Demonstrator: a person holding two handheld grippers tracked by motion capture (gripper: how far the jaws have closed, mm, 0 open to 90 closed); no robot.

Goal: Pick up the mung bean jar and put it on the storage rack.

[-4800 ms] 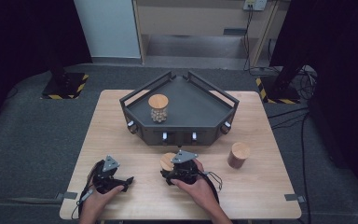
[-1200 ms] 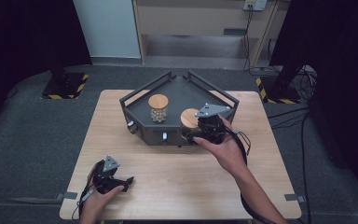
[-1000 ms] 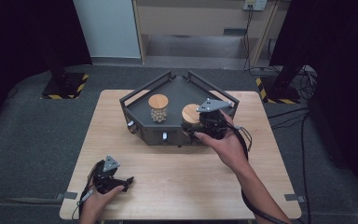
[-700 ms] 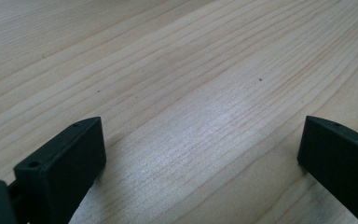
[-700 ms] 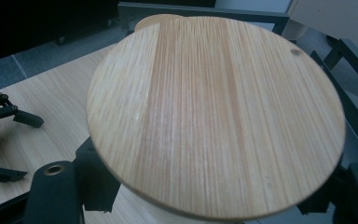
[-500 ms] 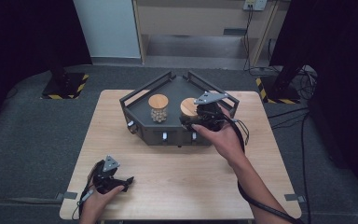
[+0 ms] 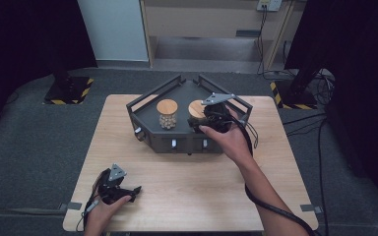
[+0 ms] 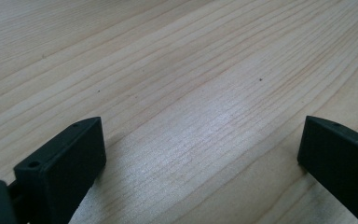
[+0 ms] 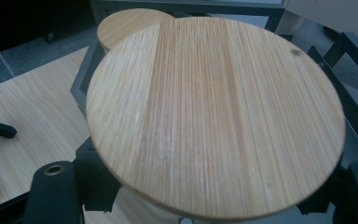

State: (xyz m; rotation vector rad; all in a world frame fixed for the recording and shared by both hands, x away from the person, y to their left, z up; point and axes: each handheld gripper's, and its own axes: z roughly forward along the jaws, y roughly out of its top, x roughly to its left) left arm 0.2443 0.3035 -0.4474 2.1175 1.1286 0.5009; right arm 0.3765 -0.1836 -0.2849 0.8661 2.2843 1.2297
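Jar w/ wooden lid (image 7: 196, 108) is pinched in the fingers of the right gripper (image 7: 207, 118); in the right gripper view its lid (image 9: 214, 116) sits just above the black finger bases at lower left and lower right, glass body clamped between them. It's upper centre of the high view, inside the dark tray (image 7: 150, 140), right of the 2nd jar (image 7: 167, 113), the one w/ pale round bits inside.

What changed: approx 5 s ago this jar was low on the tabletop (image 7: 192, 191), near the person's edge, w/ the right hand on it. A sec ago it was already over the tray's right part; since then it has slid a bit toward the frame's left, closer to the 2nd jar, the two near but apart. Can't tell if its base is touching the tray floor yet.

Meaning, as I read it: carry is nearly done, set-down + release next. Watch lid-to-lid bump on lowering.

Left gripper (image 7: 119, 191), lower left of high view: fingers (image 8: 65, 158) spread wide, nothing between, resting on bare wood. Hasn't moved across the earlier shots.
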